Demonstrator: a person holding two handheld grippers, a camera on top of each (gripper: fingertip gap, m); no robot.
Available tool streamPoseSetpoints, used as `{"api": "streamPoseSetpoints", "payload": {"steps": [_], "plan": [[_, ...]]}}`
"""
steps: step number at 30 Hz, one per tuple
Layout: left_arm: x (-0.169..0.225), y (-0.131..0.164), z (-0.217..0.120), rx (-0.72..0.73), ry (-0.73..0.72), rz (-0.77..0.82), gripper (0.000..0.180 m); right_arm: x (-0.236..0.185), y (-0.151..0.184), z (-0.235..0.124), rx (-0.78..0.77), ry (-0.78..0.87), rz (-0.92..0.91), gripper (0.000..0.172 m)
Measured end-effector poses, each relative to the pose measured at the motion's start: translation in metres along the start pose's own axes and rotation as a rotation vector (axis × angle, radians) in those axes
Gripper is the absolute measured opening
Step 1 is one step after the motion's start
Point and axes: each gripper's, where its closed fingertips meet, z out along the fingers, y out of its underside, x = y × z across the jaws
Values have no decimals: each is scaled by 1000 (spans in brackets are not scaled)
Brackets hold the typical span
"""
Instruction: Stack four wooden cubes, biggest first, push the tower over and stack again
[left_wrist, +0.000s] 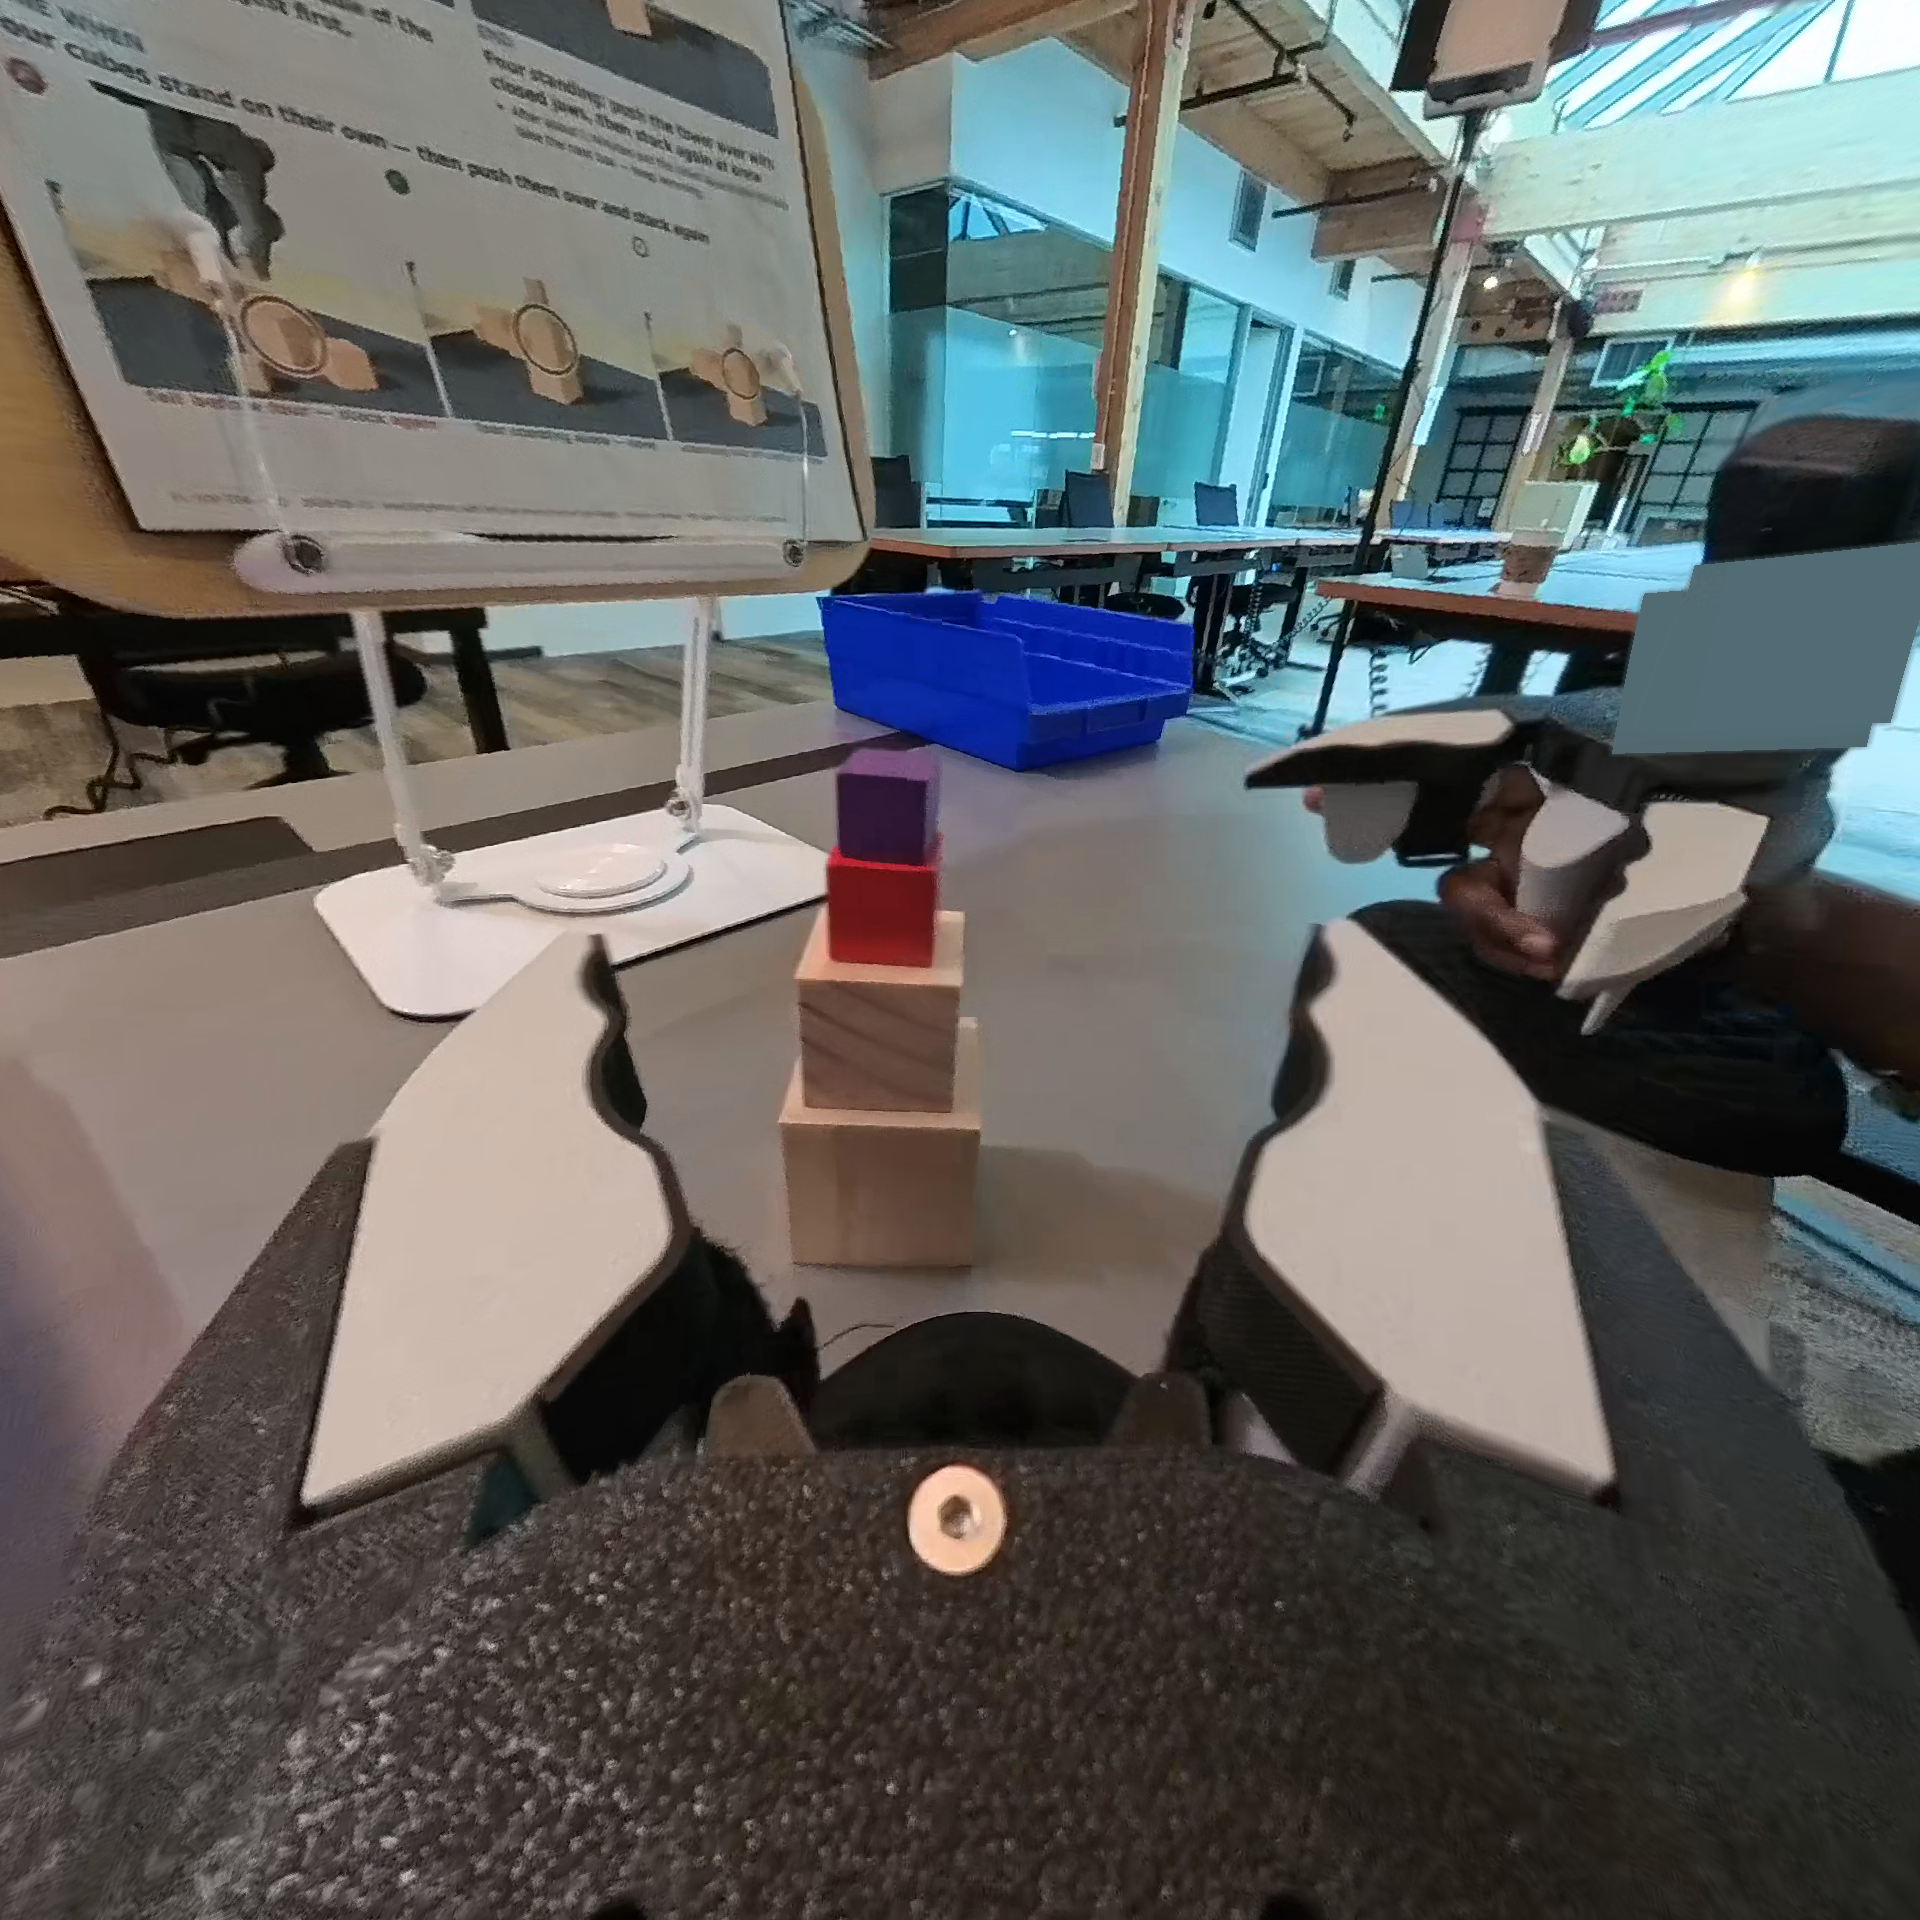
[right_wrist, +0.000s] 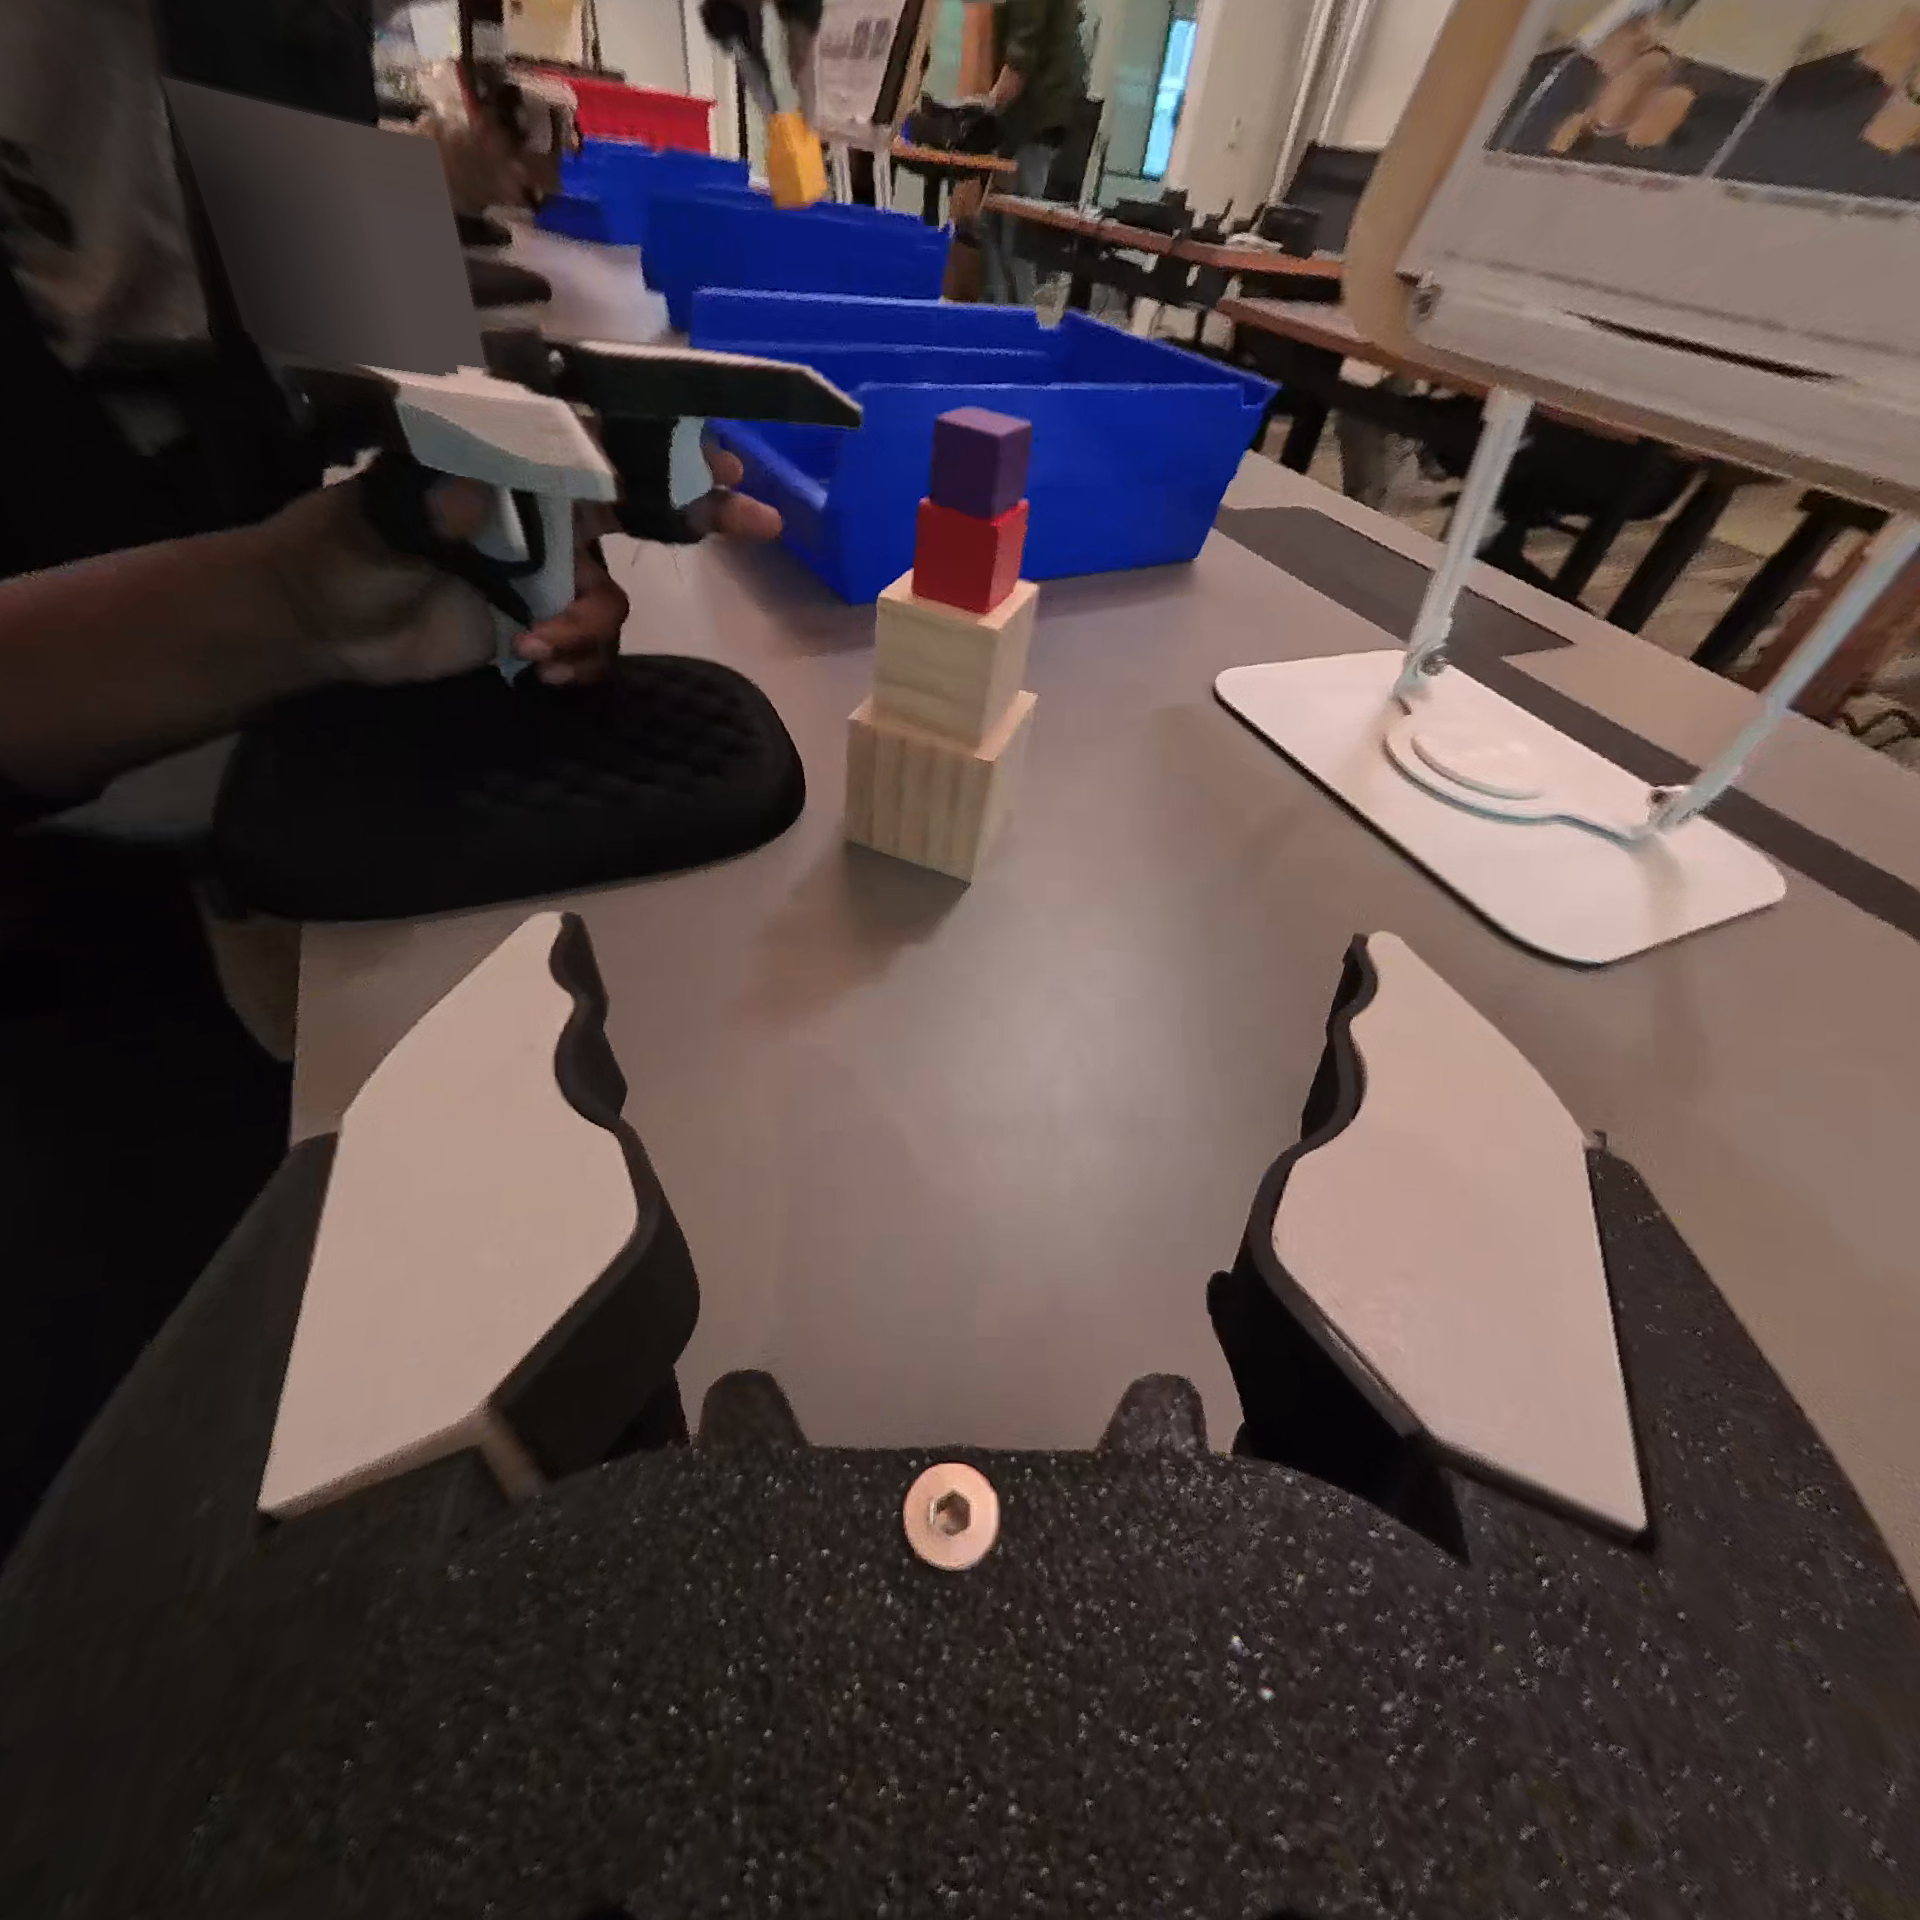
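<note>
Tower of four cubes (left_wrist: 883, 997) stands complete on the desk (right_wrist: 1091, 1039); left claw (left_wrist: 956, 997) and right claw (right_wrist: 966, 987) gape wide, empty.

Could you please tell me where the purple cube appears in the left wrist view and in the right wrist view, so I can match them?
Left wrist view: purple cube tops the block stack, centre of the picture, above the open jaws, with the blue bin behind it to the right.
Right wrist view: purple cube tops the same stack, upper centre, in front of the blue bin.
Shared landmark: the red cube directly beneath it.
</note>
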Motion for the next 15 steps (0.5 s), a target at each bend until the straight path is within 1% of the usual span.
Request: {"api": "streamPoseSetpoints", "payload": {"steps": [1, 2, 3, 4, 5, 6, 8, 11, 15], "plan": [[-3, -2, -2, -13, -5, 25, 106, 3, -2, -3, 28, 18, 10, 127], [-8, -4, -4, -32, -19, 59, 87, 5, -6, -6, 62, 35, 18, 121], [-13, -6, -6, -64, -32, 100, 58, 7, -9, -9, 91, 46, 24, 116], [-16, -5, -8, -108, -22, 140, 28, 9, -10, -10, 110, 54, 31, 113], [-18, -4, -8, -158, -3, 167, 3, 10, -10, -12, 122, 62, 37, 112], [-22, -1, -7, -205, -1, 179, 0, 11, -11, -13, 133, 65, 41, 112], [-33, 8, -4, -311, -13, 221, 0, 12, -13, -15, 151, 68, 45, 113], [-48, 20, 5, -425, -30, 288, 0, 13, -13, -16, 159, 68, 53, 115], [-48, 44, 16, -581, 75, 301, 0, 13, -12, -16, 156, 73, 47, 114]]}}
